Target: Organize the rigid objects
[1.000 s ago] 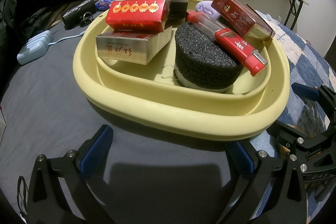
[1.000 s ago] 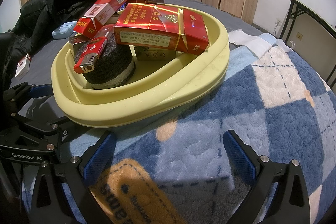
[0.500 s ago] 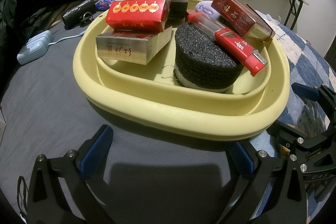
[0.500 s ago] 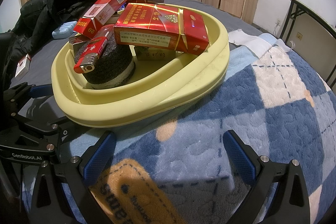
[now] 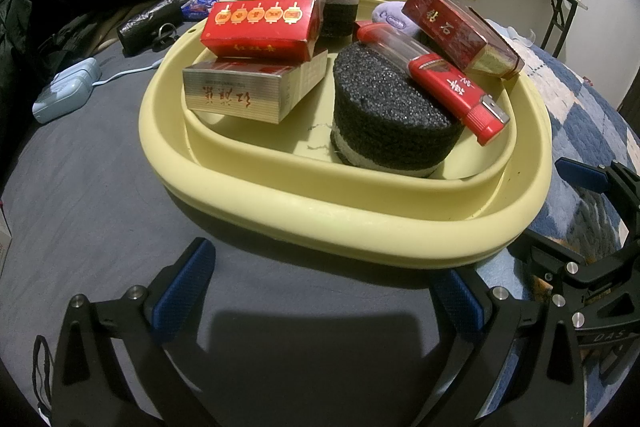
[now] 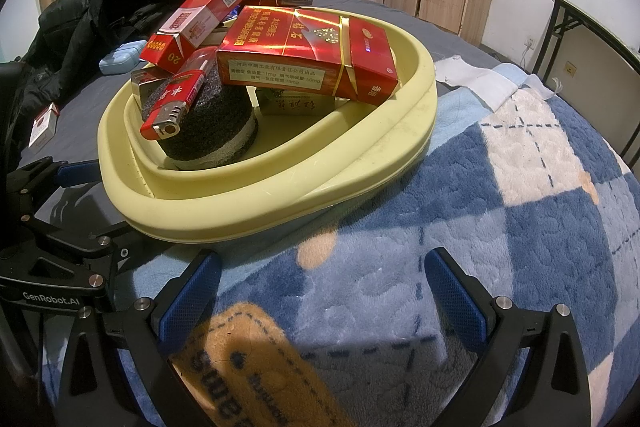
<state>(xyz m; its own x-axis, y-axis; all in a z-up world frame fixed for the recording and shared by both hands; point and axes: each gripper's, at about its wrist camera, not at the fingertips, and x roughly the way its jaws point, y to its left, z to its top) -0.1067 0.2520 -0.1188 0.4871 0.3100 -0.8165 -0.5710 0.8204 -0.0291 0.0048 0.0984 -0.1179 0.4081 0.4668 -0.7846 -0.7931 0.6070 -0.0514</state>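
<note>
Yellow tray (image 5: 360, 223): on the bed, straddling the grey sheet (image 5: 100, 187) and the blue checked blanket (image 6: 500, 227); far rim hidden behind the piled goods.
Black sponge puck (image 5: 392, 123): standing in the tray's near half; base partly masked by the inner rim.
Red lighter (image 5: 452, 83): lying tilted across the puck's top, metal head overhanging toward the near right rim.
Red lantern pack (image 5: 260, 23): stacked on the silver pack (image 5: 244, 91); a second red box behind it, only partly seen.
Dark red pack (image 5: 460, 27): leaning on the right side of the heap, underside out of sight.
Second puck (image 5: 340, 11): mostly hidden behind the red lantern pack.
Lilac item (image 5: 390, 17): only a sliver visible, kind unclear.
Left gripper (image 5: 320, 295): spread wide, nothing between the blue pads, low over the grey sheet just short of the tray's near rim.
Right gripper (image 6: 320, 291): likewise wide apart and empty, over the blanket beside the tray; orange patch below it, lettering too cropped to read.
Edges: dark jacket (image 6: 100, 7) and pale blue case (image 5: 66, 93) warped by the fisheye border.
Change from half a second ago: none visible; tray, heap and both grippers in the same places.
</note>
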